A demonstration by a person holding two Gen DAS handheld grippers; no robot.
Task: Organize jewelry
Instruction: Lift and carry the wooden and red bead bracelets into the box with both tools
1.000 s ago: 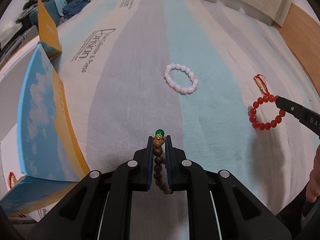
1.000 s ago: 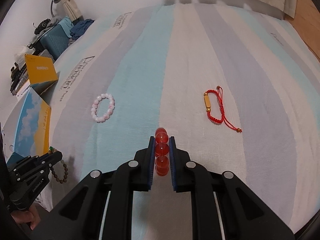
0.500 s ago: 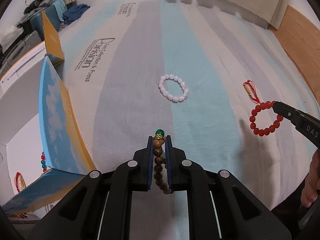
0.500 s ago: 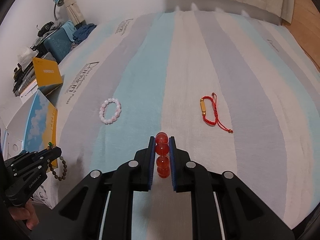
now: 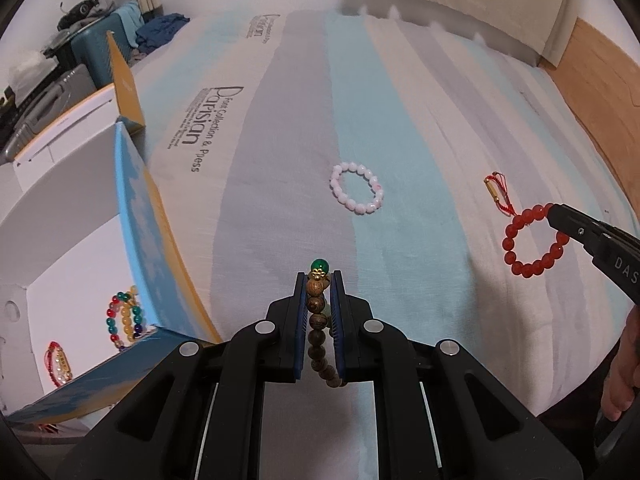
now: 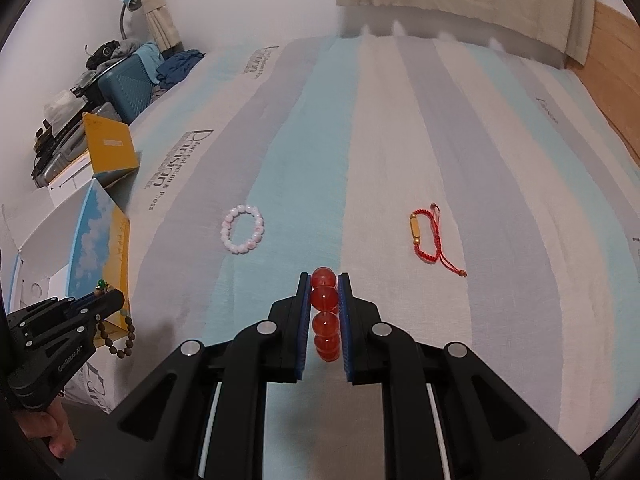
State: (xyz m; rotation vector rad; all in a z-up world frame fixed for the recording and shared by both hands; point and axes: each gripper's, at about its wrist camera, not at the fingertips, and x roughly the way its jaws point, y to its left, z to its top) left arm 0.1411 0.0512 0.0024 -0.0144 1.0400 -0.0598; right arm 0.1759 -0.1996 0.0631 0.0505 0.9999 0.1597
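Observation:
My left gripper (image 5: 319,280) is shut on a brown wooden bead bracelet (image 5: 316,322) with a green bead at its tip, held above the striped bed near the open box (image 5: 136,208). My right gripper (image 6: 325,280) is shut on a red bead bracelet (image 6: 325,316), which also hangs in the left wrist view (image 5: 534,242). A pink-white bead bracelet (image 5: 356,192) and a red cord bracelet (image 6: 426,238) with a gold tube lie on the bed. The left gripper also shows at the lower left of the right wrist view (image 6: 106,300).
The box's white inside holds a multicoloured bead bracelet (image 5: 126,318) and a red-and-gold one (image 5: 60,364). A yellow flap (image 6: 110,144) stands at the box's far end. A teal suitcase (image 6: 128,88) and clutter sit beyond the bed's left edge.
Both grippers have risen and pulled back with their bracelets held. The left gripper has shifted toward the box, so its inside and the bracelets in it now show.

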